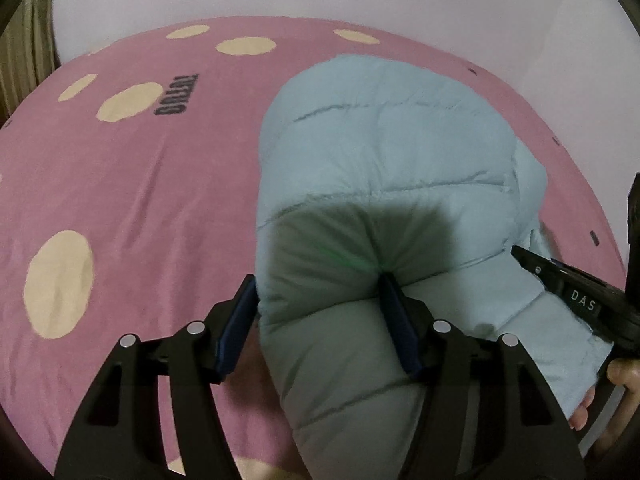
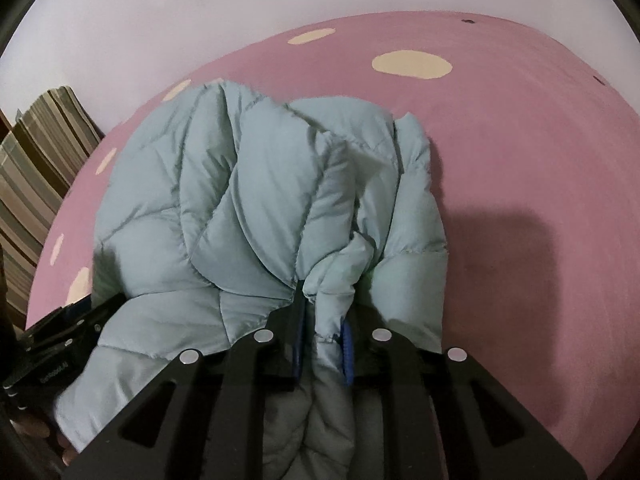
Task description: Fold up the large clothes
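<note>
2 hand-held grippers [image 1: 318, 328] [image 2: 322, 346] clamp puffer jacket [image 1: 384, 152] on spotted bedspread [image 1: 140, 200].

Our pale blue quilted puffer jacket [image 1: 384, 168], bunched on the pink spotted bedcover [image 1: 132, 184]

We see its padded panels stitched in broad channels; it lies heaped and folded over itself rather than spread flat; in the right wrist view [image 2: 248, 200] deep creases run toward a gathered, pinched fold at the near edge; in the left wrist view a thick rounded roll faces us.
</note>
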The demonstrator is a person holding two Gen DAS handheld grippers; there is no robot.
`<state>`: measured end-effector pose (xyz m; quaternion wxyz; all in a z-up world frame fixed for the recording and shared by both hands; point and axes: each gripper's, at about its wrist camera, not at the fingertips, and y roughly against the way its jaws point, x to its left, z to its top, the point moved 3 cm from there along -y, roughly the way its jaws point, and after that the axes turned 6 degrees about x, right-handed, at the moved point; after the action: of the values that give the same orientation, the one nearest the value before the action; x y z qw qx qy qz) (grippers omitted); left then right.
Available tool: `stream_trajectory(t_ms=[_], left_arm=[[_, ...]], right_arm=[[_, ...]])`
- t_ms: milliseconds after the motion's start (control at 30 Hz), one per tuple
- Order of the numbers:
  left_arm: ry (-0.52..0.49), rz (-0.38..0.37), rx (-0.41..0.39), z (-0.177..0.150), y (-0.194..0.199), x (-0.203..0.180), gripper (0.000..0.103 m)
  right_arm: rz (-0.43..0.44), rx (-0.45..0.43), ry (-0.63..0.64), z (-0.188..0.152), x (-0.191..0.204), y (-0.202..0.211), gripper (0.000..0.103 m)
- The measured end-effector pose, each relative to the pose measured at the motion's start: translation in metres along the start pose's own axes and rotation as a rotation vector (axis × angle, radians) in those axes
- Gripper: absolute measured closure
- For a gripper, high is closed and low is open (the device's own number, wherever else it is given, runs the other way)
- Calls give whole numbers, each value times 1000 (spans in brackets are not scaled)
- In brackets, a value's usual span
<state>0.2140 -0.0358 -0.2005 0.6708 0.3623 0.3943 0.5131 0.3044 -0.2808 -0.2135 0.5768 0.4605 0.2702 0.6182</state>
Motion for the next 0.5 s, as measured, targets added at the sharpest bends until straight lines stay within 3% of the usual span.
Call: stream_trajectory(t_ms=[133,267,500], left_arm=[[38,17,-69,-6,35,5,42],[41,-13,-121,-15,61,0,42],[7,-33,-55,-35,45,-12,42]], right_arm=[[-14,-61,1,-4,1,33,85],[5,-134,42,-14,15,71,85],[-26,-70,157,-48,31,68,85]])
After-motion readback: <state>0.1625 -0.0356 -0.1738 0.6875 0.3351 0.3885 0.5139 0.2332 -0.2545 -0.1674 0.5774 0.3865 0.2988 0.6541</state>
